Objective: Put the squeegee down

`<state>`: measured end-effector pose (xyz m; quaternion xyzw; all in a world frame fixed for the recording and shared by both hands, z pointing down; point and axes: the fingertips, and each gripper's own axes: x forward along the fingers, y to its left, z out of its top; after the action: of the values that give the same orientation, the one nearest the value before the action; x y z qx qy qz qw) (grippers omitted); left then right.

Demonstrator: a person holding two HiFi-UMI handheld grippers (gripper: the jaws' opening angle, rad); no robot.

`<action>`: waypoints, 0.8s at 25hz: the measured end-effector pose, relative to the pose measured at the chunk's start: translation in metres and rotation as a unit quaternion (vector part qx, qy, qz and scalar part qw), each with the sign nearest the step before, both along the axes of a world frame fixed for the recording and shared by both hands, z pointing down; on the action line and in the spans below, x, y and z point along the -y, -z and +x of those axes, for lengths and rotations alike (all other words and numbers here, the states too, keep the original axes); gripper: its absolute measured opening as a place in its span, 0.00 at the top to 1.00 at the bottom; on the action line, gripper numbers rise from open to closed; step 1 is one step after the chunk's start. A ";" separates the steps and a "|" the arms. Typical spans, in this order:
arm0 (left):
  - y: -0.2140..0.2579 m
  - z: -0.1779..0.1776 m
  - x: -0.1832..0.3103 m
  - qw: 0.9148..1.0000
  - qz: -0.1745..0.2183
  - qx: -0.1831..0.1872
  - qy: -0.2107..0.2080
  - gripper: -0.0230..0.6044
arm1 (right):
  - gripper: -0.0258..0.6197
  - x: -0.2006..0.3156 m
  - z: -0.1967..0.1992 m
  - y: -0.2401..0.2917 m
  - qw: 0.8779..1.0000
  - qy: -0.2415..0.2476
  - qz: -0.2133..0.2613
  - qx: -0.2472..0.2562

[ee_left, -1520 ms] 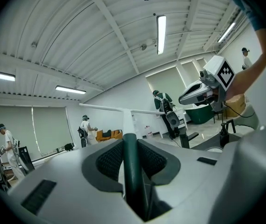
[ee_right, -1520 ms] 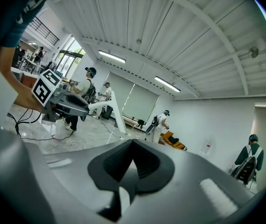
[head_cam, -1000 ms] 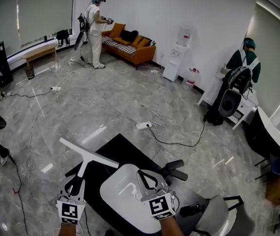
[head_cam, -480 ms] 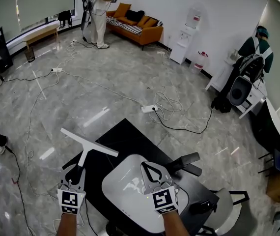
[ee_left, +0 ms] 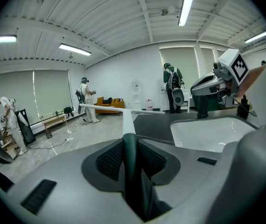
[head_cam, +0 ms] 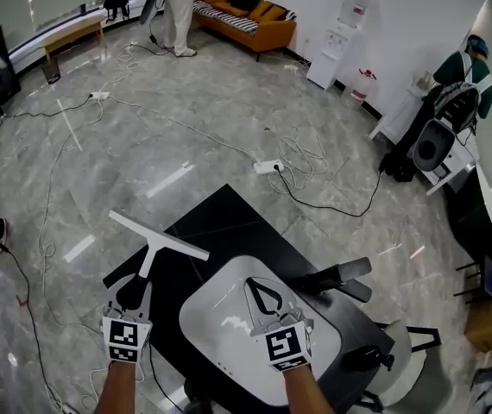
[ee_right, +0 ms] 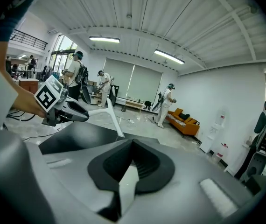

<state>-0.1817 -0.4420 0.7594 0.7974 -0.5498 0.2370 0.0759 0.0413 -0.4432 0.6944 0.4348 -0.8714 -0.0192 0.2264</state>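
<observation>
Clamping the dark handle of the squeegee [head_cam: 158, 235], the left gripper [head_cam: 135, 290] has both jaws pressed tight against it, with no gap showing on either side in the left gripper view [ee_left: 130, 143]. From there the white shaft [ee_left: 127, 120] runs away from the gripper to a long, thin blade set crosswise at its far end. In the head view the squeegee sits at the near left edge of the black tabletop [head_cam: 220, 227]; the blade's left end hangs over the grey floor and its right end lies over the dark surface (whether it touches the tabletop cannot be told).

To the right, the right gripper [head_cam: 261, 291] hovers above the white sink basin [head_cam: 220, 317] set in the tabletop. Its jaws meet at the tips with nothing between them, and only a sliver of white basin shows through behind the tips in the right gripper view [ee_right: 132, 146]. A black faucet [head_cam: 341, 276] stands just beyond the basin's right rim.

Farther off, a white power strip [head_cam: 268, 166] lies among cables on the floor, and an orange sofa [head_cam: 255, 7] stands against the far wall.
</observation>
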 end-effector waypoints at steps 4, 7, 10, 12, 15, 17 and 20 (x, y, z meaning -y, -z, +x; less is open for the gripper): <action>-0.020 -0.002 0.006 1.000 -0.020 -0.004 0.000 0.81 | 0.95 0.001 -0.005 -0.017 1.000 0.004 -0.010 -0.002; -0.032 0.001 0.011 0.999 -0.031 -0.006 -0.002 0.81 | 0.95 0.002 -0.006 -0.029 1.000 0.005 -0.015 -0.003; -0.043 0.002 0.015 0.999 -0.045 -0.008 -0.004 0.81 | 0.95 0.003 -0.007 -0.037 1.000 0.006 -0.019 -0.003; -0.048 0.003 0.018 0.999 -0.052 -0.009 -0.004 0.81 | 0.95 0.004 -0.009 -0.041 1.000 0.008 -0.022 -0.003; -0.055 0.002 0.022 0.998 -0.060 -0.008 -0.003 0.81 | 0.95 0.005 -0.012 -0.045 1.000 0.010 -0.024 -0.004; -0.059 0.002 0.024 0.998 -0.069 -0.009 -0.005 0.81 | 0.95 0.005 -0.012 -0.045 1.000 0.010 -0.025 -0.005; -0.063 0.004 0.025 0.996 -0.087 -0.009 -0.010 0.81 | 0.95 0.005 -0.012 -0.043 1.000 0.009 -0.025 -0.005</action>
<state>-0.1782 -0.4670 0.8228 0.7954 -0.5181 0.2779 0.1475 0.0294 -0.4486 0.7379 0.4208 -0.8745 -0.0014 0.2410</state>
